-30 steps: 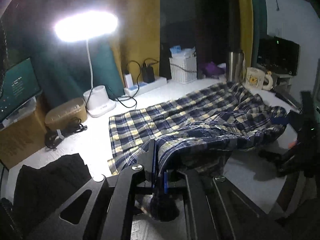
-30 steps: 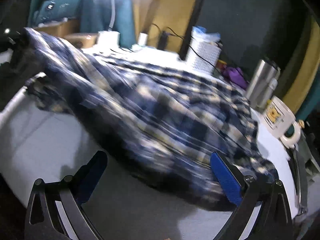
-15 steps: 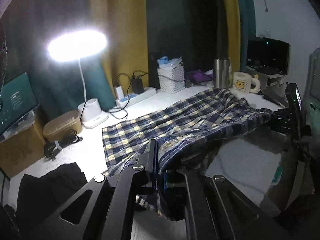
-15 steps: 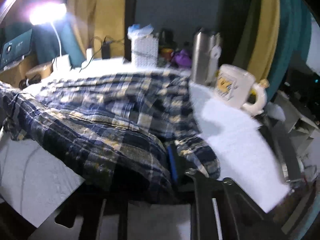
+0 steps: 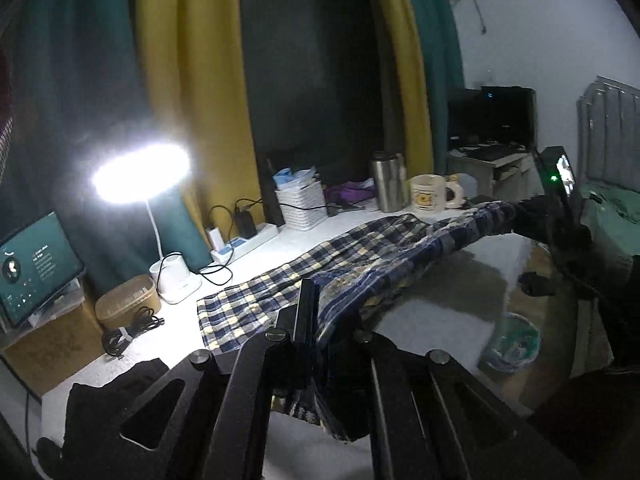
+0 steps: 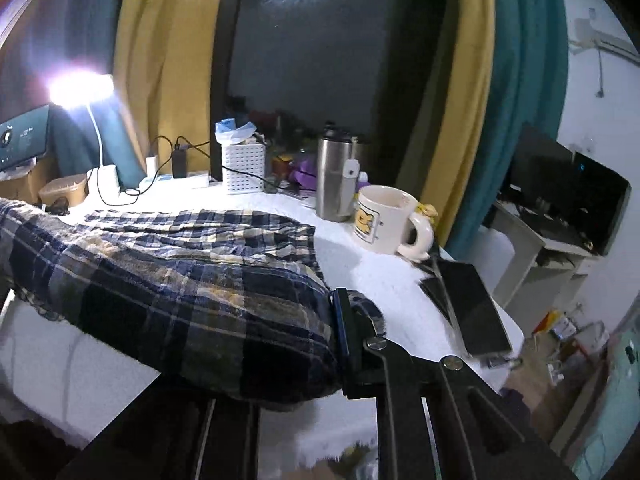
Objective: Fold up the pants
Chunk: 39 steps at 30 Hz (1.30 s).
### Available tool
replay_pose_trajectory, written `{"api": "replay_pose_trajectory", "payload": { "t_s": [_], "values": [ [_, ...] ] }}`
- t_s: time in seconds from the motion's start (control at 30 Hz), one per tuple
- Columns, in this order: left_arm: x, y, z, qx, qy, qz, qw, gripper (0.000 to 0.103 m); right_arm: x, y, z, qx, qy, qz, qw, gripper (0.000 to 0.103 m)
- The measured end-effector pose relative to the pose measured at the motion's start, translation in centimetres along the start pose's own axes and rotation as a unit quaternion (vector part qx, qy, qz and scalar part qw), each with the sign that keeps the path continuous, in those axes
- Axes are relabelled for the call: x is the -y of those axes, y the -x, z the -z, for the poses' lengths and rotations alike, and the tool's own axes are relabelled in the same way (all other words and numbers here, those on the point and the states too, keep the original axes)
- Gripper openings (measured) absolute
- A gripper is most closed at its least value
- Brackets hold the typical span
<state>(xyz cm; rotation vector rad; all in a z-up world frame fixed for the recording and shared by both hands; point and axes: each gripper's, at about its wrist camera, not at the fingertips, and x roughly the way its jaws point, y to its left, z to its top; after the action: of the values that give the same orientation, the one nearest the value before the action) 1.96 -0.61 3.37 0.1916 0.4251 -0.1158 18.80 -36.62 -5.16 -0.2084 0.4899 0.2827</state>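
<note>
With both ends of the near edge lifted clear of the white table (image 5: 432, 312), the plaid pants (image 5: 360, 256) hang stretched between the two tools, their far half lying flat ahead of them. The left gripper (image 5: 326, 320) is clamped tight on a bunch of cloth right at its tips, and the right gripper (image 6: 340, 328) bites the other end the same way, fabric bulging over to its left. This looks like the carry-over of a fold, and the trick is to keep both grips level and the edge taut so it lands square on the flat half. Ahead and to the right of the right tool sit a mug (image 6: 384, 220), a steel tumbler (image 6: 334, 176) and a phone (image 6: 476, 308), so the swing wants to stay low and short of them.
</note>
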Motion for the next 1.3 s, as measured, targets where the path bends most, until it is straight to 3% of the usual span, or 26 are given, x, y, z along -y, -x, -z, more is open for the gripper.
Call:
{"api": "replay_pose_trajectory", "payload": {
  "t_s": [0.23,0.63,0.87,1.3],
  "values": [
    [2.4,2.7,0.5,-0.009,-0.003,0.043,0.9990,0.003,1.0,2.5,1.6,-0.001,-0.022,0.016,1.000,0.015],
    [4.4,6.3,-0.6,0.010,-0.048,0.040,0.9980,0.003,1.5,5.8,2.8,0.016,-0.046,0.006,0.999,0.015],
    [3.9,6.3,-0.5,0.009,-0.056,0.031,0.9979,0.003,1.5,6.9,2.4,0.027,-0.046,0.001,0.999,0.015],
    [0.9,3.2,-1.0,-0.003,-0.064,0.007,0.9979,0.003,0.8,4.8,-1.3,0.039,-0.040,-0.005,0.998,0.015]
  ]
}}
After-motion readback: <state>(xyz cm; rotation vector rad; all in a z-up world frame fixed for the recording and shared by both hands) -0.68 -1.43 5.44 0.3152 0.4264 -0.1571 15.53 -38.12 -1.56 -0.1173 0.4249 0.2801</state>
